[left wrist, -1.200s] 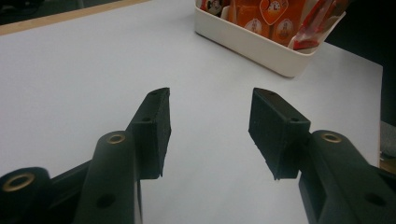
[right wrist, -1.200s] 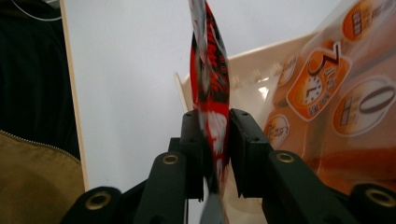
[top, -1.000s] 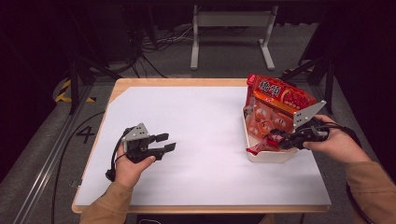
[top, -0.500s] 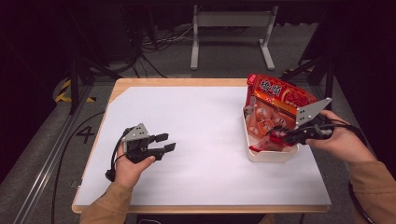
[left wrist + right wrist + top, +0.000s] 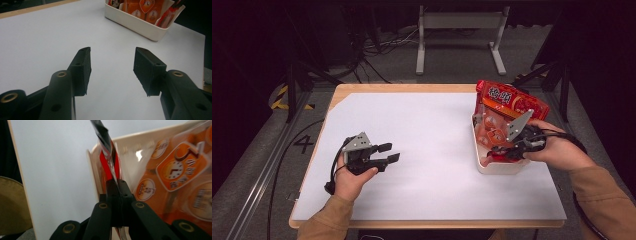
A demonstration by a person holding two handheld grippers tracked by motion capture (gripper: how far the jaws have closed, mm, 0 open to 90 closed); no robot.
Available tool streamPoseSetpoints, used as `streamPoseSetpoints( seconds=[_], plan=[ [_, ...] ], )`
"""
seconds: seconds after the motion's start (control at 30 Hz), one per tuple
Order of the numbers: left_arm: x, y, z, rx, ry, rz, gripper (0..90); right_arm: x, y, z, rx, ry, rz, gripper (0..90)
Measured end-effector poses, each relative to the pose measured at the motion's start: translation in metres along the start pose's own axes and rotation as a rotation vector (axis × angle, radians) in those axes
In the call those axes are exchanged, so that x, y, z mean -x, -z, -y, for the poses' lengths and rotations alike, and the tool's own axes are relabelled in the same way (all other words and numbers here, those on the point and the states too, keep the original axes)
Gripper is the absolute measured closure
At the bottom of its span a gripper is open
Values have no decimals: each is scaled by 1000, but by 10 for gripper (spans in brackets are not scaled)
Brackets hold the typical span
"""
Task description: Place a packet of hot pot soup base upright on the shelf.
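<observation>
Right gripper (image 5: 503, 150) pinching the snack bag's edge at the white bin; left gripper (image 5: 390, 153) spread and empty.

The right gripper's jaws are pressed together on the crimped red-and-clear edge of the snack bag (image 5: 507, 107), which stands in the white bin (image 5: 504, 167) just ahead of and under those jaws. The left gripper rests on the white table sheet (image 5: 432, 140), well apart from the bin, jaws spread with bare sheet between them, and pointing toward the bin.
</observation>
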State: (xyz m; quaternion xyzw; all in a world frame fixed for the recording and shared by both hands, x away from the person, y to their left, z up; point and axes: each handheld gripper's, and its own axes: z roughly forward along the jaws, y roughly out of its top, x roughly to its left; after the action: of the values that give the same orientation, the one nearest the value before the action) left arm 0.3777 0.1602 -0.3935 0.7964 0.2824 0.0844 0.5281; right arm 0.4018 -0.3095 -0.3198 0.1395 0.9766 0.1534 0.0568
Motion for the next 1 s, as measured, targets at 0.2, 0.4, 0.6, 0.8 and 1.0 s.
streamPoseSetpoints(
  seconds=[0.2, 0.4, 0.6, 0.8, 1.0],
  plan=[
    [1, 1, -1, 4, -1, -5, 491, 3, -3, 0, 80, -37, -31, 832],
    [-1, 6, 0, 16, 4, -22, 467, -1, 8, 8, 305, -129, -6, 516],
    [-1, 21, 6, 22, 15, -45, 432, -19, 14, 2, 516, -214, 51, 418],
    [0, 47, 16, 36, 28, -73, 405, -39, 7, -16, 663, -245, 130, 381],
    [0, 61, 25, 35, 42, -97, 386, -58, -14, -39, 694, -253, 156, 358]
  ],
)
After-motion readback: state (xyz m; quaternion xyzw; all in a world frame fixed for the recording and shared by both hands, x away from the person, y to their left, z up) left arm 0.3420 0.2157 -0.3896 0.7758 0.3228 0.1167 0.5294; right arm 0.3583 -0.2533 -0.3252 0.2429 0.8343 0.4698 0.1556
